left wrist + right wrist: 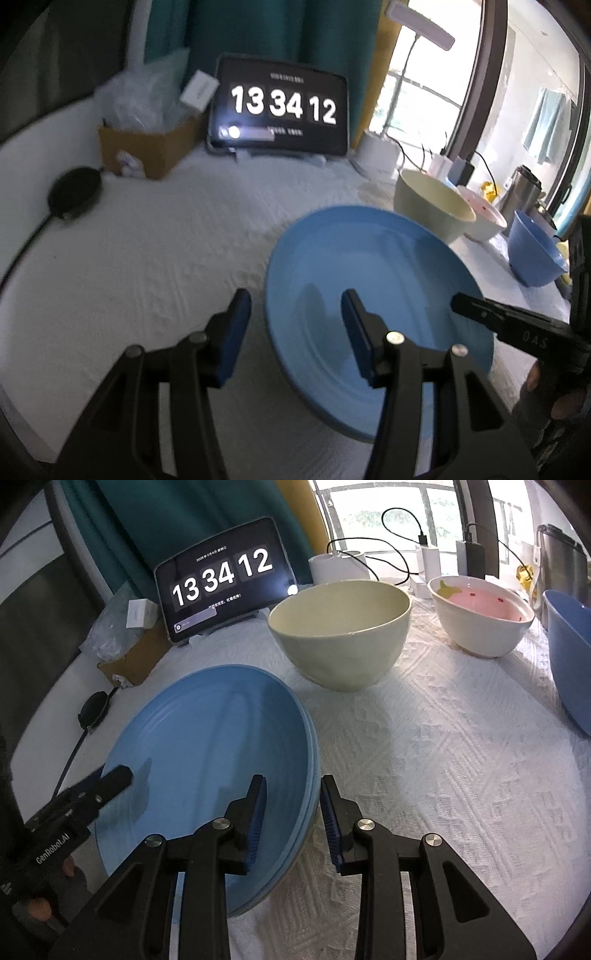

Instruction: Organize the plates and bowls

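While both grippers straddle the blue plate's (pixel 207 760) rims, left gripper (pixel 295 332) and right gripper (pixel 291 823) seem unclenched, pads apart.

Left gripper (pixel 295 325) and right gripper (pixel 291 812) both point obliquely downward, jaws parted, pads (pixel 257 823) pressing on nothing.

Stacked blue plates (pixel 207 760) sit on the cloth w/ cream bowl (pixel 340 635), pink-lined white bowl (pixel 484 616) & blue bowl (pixel 570 657) upright behind.
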`<state>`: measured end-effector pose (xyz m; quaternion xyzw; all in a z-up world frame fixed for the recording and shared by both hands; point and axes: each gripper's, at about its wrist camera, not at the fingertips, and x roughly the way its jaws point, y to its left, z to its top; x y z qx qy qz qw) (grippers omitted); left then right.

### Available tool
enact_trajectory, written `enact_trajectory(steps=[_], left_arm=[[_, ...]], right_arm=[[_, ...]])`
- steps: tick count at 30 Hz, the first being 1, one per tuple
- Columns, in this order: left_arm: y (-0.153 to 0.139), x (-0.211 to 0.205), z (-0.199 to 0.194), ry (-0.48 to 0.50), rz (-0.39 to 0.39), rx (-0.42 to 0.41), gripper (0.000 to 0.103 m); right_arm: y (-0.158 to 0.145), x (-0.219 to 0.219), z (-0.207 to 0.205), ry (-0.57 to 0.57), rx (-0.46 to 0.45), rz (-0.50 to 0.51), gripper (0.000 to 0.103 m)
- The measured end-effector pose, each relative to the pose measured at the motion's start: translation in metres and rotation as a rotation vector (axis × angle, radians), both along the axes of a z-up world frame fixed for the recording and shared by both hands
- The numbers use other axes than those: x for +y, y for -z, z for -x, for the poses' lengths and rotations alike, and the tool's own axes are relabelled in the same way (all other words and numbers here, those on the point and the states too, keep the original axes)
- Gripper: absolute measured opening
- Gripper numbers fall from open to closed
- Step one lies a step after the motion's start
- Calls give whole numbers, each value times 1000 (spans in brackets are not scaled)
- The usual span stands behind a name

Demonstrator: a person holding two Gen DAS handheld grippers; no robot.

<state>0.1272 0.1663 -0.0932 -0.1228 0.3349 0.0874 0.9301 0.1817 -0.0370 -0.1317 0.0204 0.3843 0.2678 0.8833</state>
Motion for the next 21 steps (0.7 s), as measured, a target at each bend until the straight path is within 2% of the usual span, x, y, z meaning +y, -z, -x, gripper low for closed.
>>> enact_trajectory(steps=[6,9,12,21], left_arm=[[-19,-11,6,-9,-41,-67,53],[-27,-25,8,25,-57,-92,54],[-35,-40,8,68,-69,-108,54],[-50,-91,-1,150,-82,-110,54]], right_arm=[[-7,-17,7,26,-32,-4,32],[-13,-29,10,29,-46,-15,37],[-19,-42,15,43,-63,-16,38],[-38,-83,31,77,-115,-28,38]])
